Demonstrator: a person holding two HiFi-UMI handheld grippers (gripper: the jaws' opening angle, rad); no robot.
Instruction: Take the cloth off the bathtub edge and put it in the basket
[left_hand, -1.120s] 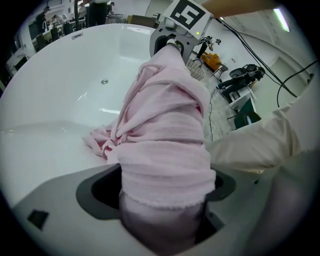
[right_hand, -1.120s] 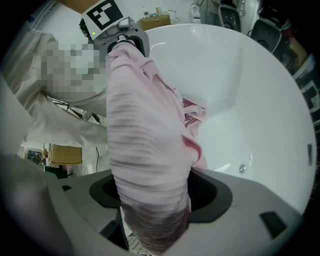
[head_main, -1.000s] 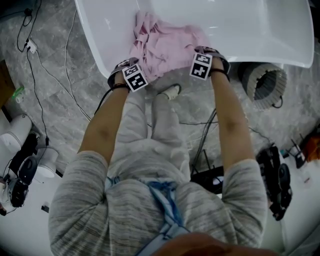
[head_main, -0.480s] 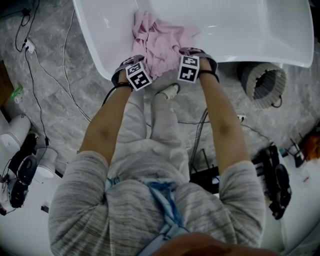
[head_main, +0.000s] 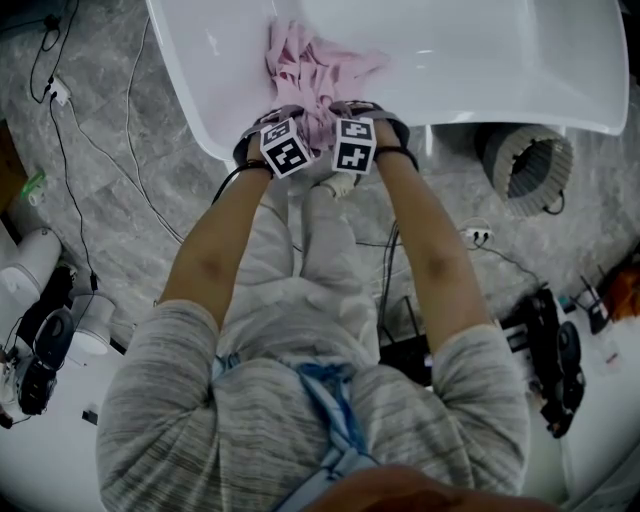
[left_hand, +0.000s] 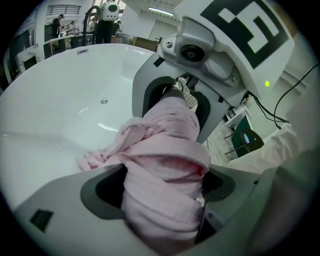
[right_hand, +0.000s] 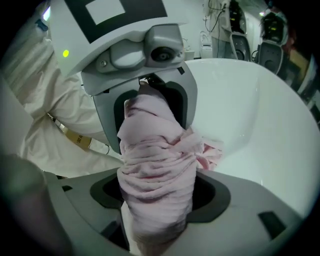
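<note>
Currently, the left gripper (head_main: 272, 128) sits at the near rim of the white bathtub (head_main: 480, 60), with its jaws closed onto a bunched fold of the pink cloth (head_main: 318, 68). In the left gripper view, the cloth (left_hand: 165, 150) fills the gap between the jaws of the left gripper (left_hand: 162, 200) and runs forward into the opposing unit. The cloth lies gathered over the bathtub rim, with its far portion spread inside the basin. The right gripper (head_main: 362, 118) is just beside the left one, and the two units nearly touch. In the right gripper view, the jaws of the right gripper (right_hand: 157, 205) are clamped on the same twisted roll of cloth (right_hand: 155, 160). The basket (head_main: 512, 150) stands on the grey floor (head_main: 150, 200) at the right, beside the bathtub and well apart from the cloth.
</note>
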